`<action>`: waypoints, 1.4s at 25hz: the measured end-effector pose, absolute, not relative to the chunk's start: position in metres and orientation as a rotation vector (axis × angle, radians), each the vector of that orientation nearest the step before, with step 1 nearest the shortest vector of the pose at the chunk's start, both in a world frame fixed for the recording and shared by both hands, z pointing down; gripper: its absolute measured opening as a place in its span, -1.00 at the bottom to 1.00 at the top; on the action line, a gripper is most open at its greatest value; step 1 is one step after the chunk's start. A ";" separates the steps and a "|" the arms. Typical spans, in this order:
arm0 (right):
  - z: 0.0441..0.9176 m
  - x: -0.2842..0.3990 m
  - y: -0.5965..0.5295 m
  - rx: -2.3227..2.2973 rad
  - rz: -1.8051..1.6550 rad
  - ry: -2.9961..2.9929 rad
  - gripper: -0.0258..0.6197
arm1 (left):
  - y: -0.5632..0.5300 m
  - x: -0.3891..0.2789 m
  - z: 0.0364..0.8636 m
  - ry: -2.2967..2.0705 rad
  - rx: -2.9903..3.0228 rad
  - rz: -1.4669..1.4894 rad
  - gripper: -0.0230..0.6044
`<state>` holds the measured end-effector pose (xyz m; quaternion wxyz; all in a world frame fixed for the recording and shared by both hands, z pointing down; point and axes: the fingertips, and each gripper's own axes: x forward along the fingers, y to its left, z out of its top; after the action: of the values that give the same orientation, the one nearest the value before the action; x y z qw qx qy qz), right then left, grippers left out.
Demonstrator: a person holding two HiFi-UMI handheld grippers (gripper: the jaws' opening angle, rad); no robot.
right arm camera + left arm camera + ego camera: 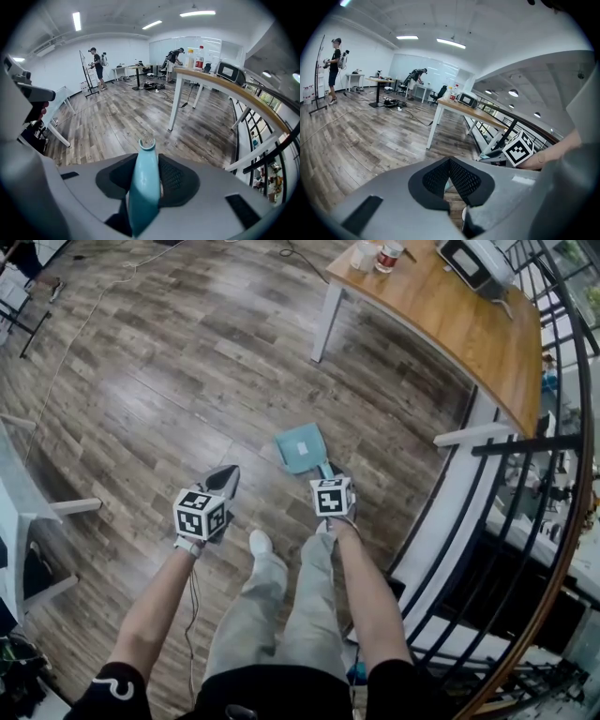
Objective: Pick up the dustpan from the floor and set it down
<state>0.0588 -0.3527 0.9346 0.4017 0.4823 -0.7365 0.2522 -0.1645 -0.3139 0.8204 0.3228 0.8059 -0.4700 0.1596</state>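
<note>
A teal dustpan point(299, 447) lies on the wood floor just ahead of the person's feet, its handle rising back toward my right gripper point(325, 471). In the right gripper view the teal handle point(144, 187) stands between the jaws of the right gripper point(147, 158). A thin gap shows beside the right pad, so the pads do not press on it. My left gripper point(227, 476) hovers over bare floor to the left of the pan. In the left gripper view the left gripper point(450, 162) has its pads together with nothing in them.
A wooden table point(469, 329) with bottles and a device stands ahead on the right. A black railing point(525, 521) runs along the right side. White furniture legs point(66, 508) stick out at the left. People work at far desks.
</note>
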 end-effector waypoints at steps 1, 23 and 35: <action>0.930 0.059 -0.351 1.224 0.638 -1.864 -0.54 | -0.314 -0.164 0.817 -1.233 2.118 0.417 -0.94; 0.690 0.086 -0.331 1.428 0.532 -2.101 -0.93 | -0.295 -0.131 0.652 -1.219 2.278 0.335 -0.94; 0.570 0.048 -0.302 1.425 0.485 -2.277 -0.94 | -0.278 -0.156 0.558 -1.280 2.312 0.212 -0.94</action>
<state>0.0482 -0.3015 0.5698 0.2048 0.5110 -0.8165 0.1740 -0.1557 -0.2779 0.5581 0.2430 0.8459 -0.4684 0.0776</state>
